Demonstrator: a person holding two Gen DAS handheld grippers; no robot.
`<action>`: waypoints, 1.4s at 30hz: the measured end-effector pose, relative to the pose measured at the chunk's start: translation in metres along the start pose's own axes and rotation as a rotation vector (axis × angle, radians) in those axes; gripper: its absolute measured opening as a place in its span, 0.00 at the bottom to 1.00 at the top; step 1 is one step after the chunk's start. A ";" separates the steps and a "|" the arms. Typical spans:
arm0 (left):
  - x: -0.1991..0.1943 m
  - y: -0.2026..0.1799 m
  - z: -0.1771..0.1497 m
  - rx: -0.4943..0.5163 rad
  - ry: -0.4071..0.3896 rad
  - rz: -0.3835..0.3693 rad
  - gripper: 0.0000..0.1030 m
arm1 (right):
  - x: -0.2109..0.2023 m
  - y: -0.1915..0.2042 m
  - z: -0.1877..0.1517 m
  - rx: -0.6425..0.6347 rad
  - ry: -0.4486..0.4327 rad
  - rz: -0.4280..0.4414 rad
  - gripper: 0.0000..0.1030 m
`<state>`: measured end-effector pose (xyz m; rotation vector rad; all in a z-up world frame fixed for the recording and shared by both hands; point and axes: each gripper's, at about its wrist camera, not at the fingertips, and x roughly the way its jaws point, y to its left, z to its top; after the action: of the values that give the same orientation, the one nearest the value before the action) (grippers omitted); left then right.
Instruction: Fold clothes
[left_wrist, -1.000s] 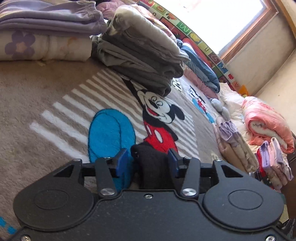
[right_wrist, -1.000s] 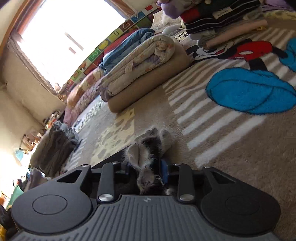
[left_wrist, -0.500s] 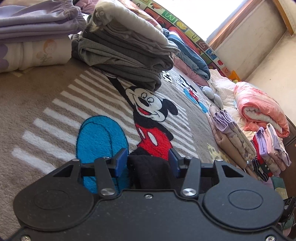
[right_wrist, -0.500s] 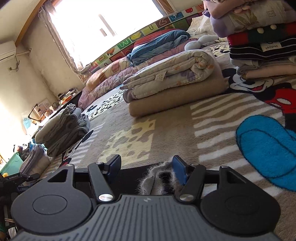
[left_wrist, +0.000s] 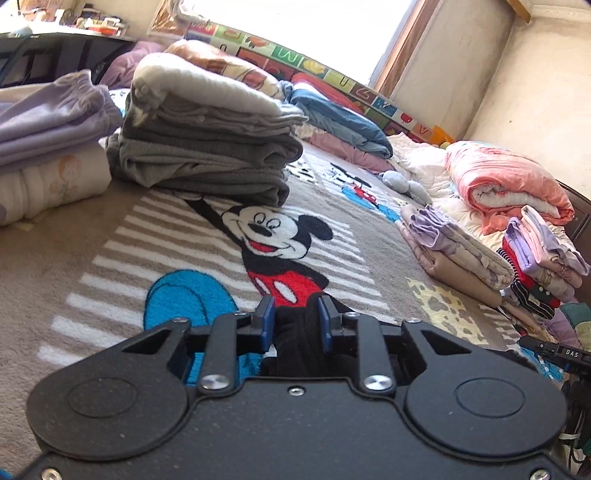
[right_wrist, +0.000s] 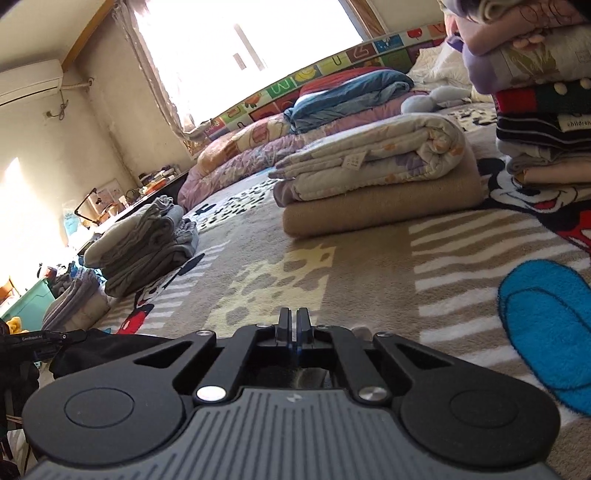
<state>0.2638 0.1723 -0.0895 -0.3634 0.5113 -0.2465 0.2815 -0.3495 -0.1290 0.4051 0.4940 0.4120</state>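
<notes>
My left gripper (left_wrist: 293, 317) is shut on a bunched black garment (left_wrist: 295, 343) and holds it just above the Mickey Mouse blanket (left_wrist: 110, 236). The cloth fills the gap between the blue pads. My right gripper (right_wrist: 294, 325) is shut with its fingers pressed together and nothing between the tips. A bit of grey-black furry cloth (right_wrist: 306, 376) shows under its body. More of the black garment (right_wrist: 99, 347) lies at the lower left of the right wrist view, beside the other gripper.
Folded piles ring the blanket: a grey stack (left_wrist: 207, 147), a lilac and white stack (left_wrist: 48, 147), a beige and lilac pile (left_wrist: 454, 254), a pink quilt (left_wrist: 506, 184), and a quilt on a tan blanket (right_wrist: 380, 184). A clothes stack (right_wrist: 535, 92) stands at the right.
My right gripper let go of the furry cloth, closed empty and lifted. My left gripper kept its hold on the black garment and tilted up, showing more of the room.
</notes>
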 end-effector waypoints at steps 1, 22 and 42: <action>-0.004 -0.002 0.000 0.012 -0.013 -0.009 0.22 | -0.004 0.003 0.000 -0.004 -0.012 0.006 0.04; 0.002 0.018 0.002 0.014 0.084 -0.005 0.39 | 0.024 -0.011 -0.007 -0.041 0.136 -0.066 0.63; -0.068 -0.027 -0.017 0.194 -0.099 -0.050 0.20 | -0.054 0.027 -0.009 -0.099 -0.130 0.040 0.21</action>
<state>0.1936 0.1642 -0.0632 -0.1987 0.3778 -0.3227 0.2258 -0.3497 -0.1033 0.3445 0.3385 0.4443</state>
